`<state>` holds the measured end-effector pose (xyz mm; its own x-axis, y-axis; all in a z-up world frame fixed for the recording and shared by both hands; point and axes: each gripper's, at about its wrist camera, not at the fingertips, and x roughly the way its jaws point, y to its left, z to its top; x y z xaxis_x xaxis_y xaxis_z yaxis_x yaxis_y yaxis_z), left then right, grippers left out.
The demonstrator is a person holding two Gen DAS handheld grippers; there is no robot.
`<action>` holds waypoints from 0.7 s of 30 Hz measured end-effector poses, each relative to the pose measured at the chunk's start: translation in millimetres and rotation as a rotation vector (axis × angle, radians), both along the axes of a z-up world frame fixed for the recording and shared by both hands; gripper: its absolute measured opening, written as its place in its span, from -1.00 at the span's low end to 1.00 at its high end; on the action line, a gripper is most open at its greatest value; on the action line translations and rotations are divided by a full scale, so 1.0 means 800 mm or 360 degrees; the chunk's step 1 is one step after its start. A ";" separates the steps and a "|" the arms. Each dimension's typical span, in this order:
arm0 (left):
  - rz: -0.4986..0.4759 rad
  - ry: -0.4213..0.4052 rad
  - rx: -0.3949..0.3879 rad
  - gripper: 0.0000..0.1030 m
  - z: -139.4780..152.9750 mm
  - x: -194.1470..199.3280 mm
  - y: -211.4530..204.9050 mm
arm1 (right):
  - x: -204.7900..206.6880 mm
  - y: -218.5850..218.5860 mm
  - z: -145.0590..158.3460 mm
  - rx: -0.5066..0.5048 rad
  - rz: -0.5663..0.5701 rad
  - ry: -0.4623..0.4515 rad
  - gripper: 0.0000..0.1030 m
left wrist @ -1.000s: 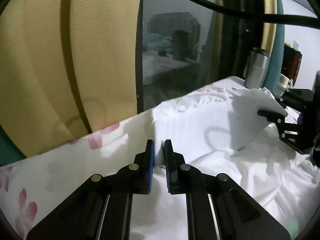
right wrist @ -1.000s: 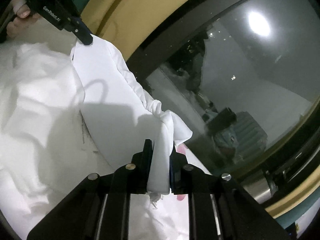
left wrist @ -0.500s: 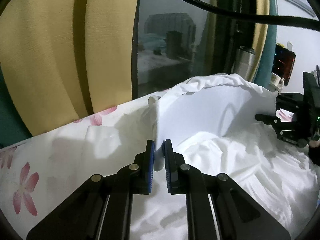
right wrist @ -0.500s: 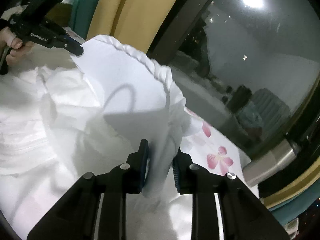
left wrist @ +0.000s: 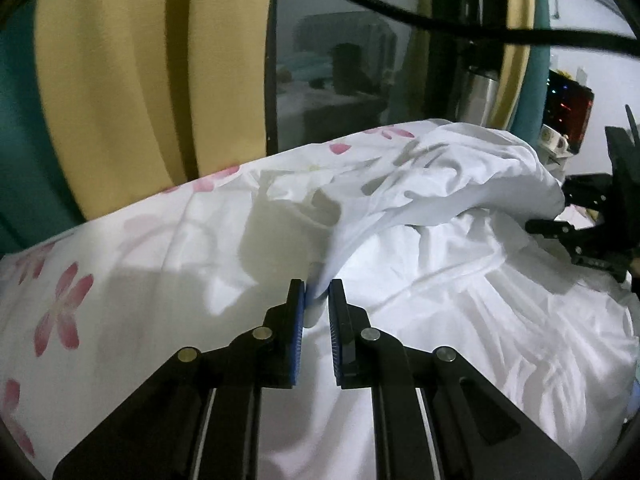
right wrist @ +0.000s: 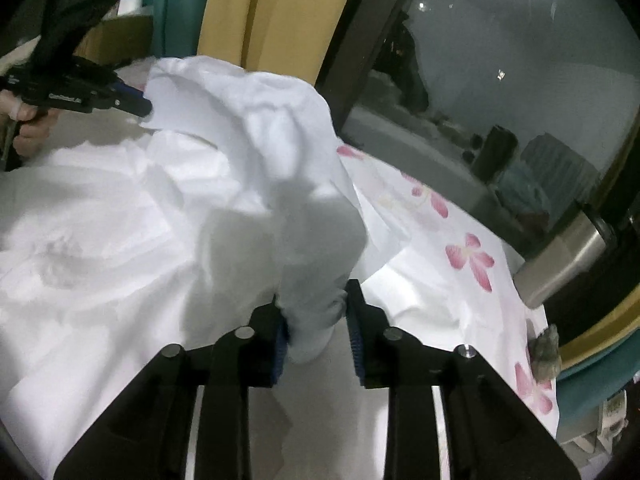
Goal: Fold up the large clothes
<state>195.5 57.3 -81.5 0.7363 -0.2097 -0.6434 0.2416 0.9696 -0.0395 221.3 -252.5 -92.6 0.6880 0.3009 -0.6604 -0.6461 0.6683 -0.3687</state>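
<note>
**White garment held at two points over a flowered sheet**

The left claw (left wrist: 317,307) has its jaws nearly together, pinching a narrow edge of the white garment (left wrist: 440,280) between its blue pads. From that pinch the cloth rises in a taut ridge and runs across to the right claw (left wrist: 560,220), which shows at the right edge of the left wrist view.

In the right wrist view the right claw (right wrist: 314,320) has its jaws a little further apart, with a thick bunched fold of the garment (right wrist: 248,160) hanging between them. The fold touches the left pad; whether the right pad presses on it I cannot tell, as a sliver of gap shows there. The left claw (right wrist: 140,106) appears at upper left, gripping the other corner, with the person's hand (right wrist: 28,120) around its handle.

The garment is plain white, thin and much creased. Its lifted part arches as a rumpled hump between the two claws, while the rest lies spread in soft wrinkles on the surface, which is covered by a white sheet with pink flowers (right wrist: 472,260). Behind stand a yellow curtain (left wrist: 132,80), a dark window (right wrist: 500,60) and a steel flask (right wrist: 560,268) at the sheet's far edge.
</note>
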 end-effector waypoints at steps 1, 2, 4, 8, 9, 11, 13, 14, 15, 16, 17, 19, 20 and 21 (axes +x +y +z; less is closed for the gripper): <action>0.0025 -0.0008 -0.0006 -0.72 0.001 -0.004 0.001 | -0.003 -0.002 0.000 0.0005 -0.0012 0.0016 -0.43; 0.0056 -0.0007 -0.0006 -0.70 0.002 -0.004 0.002 | -0.006 -0.004 0.001 0.0016 -0.0032 0.0032 -0.43; 0.0142 0.0025 -0.0011 -0.70 0.003 -0.007 0.006 | -0.012 -0.009 0.004 0.0037 -0.0064 0.0056 -0.42; 0.0220 0.0113 -0.0052 -0.39 0.007 -0.015 0.015 | -0.031 -0.013 0.014 0.0078 -0.0101 0.0119 -0.42; 0.0232 0.0121 -0.0069 -0.28 0.010 -0.019 0.019 | -0.036 -0.013 0.016 0.0079 -0.0102 0.0125 -0.42; 0.0245 0.0119 -0.0126 -0.14 0.018 -0.027 0.027 | -0.045 -0.010 0.023 0.0107 -0.0101 0.0141 -0.42; 0.0257 0.0111 -0.0160 -0.13 0.023 -0.027 0.033 | -0.053 -0.006 0.030 0.0173 -0.0100 0.0147 -0.42; 0.0266 0.0107 -0.0164 -0.10 0.025 -0.025 0.035 | -0.055 -0.004 0.034 0.0218 -0.0103 0.0158 -0.42; 0.0280 0.0108 -0.0167 -0.10 0.025 -0.022 0.036 | -0.055 -0.002 0.037 0.0244 -0.0111 0.0168 -0.42; 0.0299 0.0119 -0.0170 -0.09 0.025 -0.016 0.036 | -0.053 0.001 0.039 0.0259 -0.0129 0.0178 -0.42; 0.0319 0.0122 -0.0178 -0.09 0.025 -0.014 0.035 | -0.050 0.005 0.041 0.0266 -0.0149 0.0179 -0.42; 0.0345 0.0113 -0.0198 -0.09 0.023 -0.004 0.032 | -0.044 0.010 0.045 0.0290 -0.0182 0.0172 -0.42; 0.0360 0.0115 -0.0196 -0.09 0.021 0.002 0.029 | -0.040 0.012 0.047 0.0311 -0.0215 0.0171 -0.42; 0.0367 0.0121 -0.0191 -0.09 0.020 0.007 0.027 | -0.034 0.013 0.047 0.0332 -0.0247 0.0174 -0.42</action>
<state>200.9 78.5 -65.5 0.7240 -0.1200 -0.6793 0.0066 0.9859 -0.1671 193.9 -241.9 -55.2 0.6645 0.3348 -0.6681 -0.5586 0.8165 -0.1464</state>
